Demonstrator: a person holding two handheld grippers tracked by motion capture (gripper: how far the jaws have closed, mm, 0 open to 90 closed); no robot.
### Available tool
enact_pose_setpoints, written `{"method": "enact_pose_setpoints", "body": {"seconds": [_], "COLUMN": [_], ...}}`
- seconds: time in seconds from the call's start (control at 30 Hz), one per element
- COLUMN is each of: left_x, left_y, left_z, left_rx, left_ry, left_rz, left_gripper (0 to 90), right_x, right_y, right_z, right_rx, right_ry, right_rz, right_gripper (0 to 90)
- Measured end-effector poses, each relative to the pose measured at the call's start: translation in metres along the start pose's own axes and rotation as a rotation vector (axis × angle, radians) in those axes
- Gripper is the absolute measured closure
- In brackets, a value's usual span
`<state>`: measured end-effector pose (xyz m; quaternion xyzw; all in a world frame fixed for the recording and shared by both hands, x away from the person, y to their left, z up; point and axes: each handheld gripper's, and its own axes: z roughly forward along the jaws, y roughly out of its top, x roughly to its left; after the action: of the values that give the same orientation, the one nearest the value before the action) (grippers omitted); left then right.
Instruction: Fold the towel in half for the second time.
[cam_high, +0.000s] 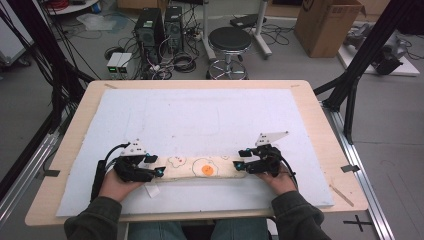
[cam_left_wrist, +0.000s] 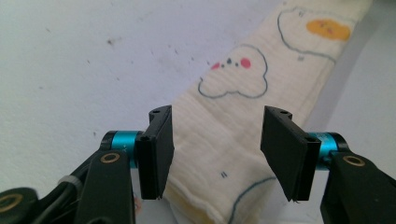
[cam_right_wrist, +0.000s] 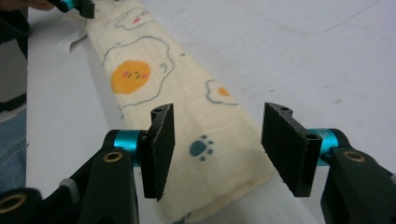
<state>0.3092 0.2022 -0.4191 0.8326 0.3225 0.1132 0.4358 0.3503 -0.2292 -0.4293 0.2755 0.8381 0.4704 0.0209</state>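
Note:
A cream cloth (cam_high: 200, 167) printed with fried eggs lies folded into a long narrow strip across the near part of the white mat (cam_high: 200, 115). My left gripper (cam_high: 156, 166) is at the strip's left end. In the left gripper view its jaws (cam_left_wrist: 217, 140) stand open astride the cloth (cam_left_wrist: 233, 93), with the pads not pressing on it. My right gripper (cam_high: 241, 159) is at the right end. Its jaws (cam_right_wrist: 217, 140) are also open, one on either side of the cloth (cam_right_wrist: 154, 79) near a blue paw print. A white tag (cam_high: 152, 190) sticks out under the left end.
The mat covers most of a wooden table (cam_high: 320, 115). Past the far edge, on the floor, are a black stool (cam_high: 230, 42), computer towers (cam_high: 150, 27) with cables, and a cardboard box (cam_high: 327, 25). Black frame posts (cam_high: 350, 85) stand at both sides.

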Motion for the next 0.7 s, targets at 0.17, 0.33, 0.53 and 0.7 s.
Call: {"method": "enact_pose_setpoints", "body": {"seconds": [0.17,0.33,0.53,0.7], "left_x": [0.017,0.032,0.036,0.033], "left_y": [0.002,-0.003,-0.008,-0.008], "left_z": [0.000,0.002,0.007,0.015], "left_rx": [-0.019,-0.023,0.021,0.062], "left_ry": [0.047,0.080,0.053,0.025], "left_rz": [-0.085,-0.147,-0.153,-0.125], "left_gripper": [44.8,46.1,49.1,53.1], "right_x": [-0.013,-0.025,-0.028,-0.025], "right_y": [0.005,0.002,0.001,0.001], "right_z": [-0.003,0.001,0.006,0.011], "right_rx": [0.009,0.043,0.072,0.112], "right_ry": [-0.041,-0.057,-0.047,-0.046], "right_rz": [0.075,0.157,0.189,0.175], "right_gripper": [49.3,52.9,58.5,61.7]}}
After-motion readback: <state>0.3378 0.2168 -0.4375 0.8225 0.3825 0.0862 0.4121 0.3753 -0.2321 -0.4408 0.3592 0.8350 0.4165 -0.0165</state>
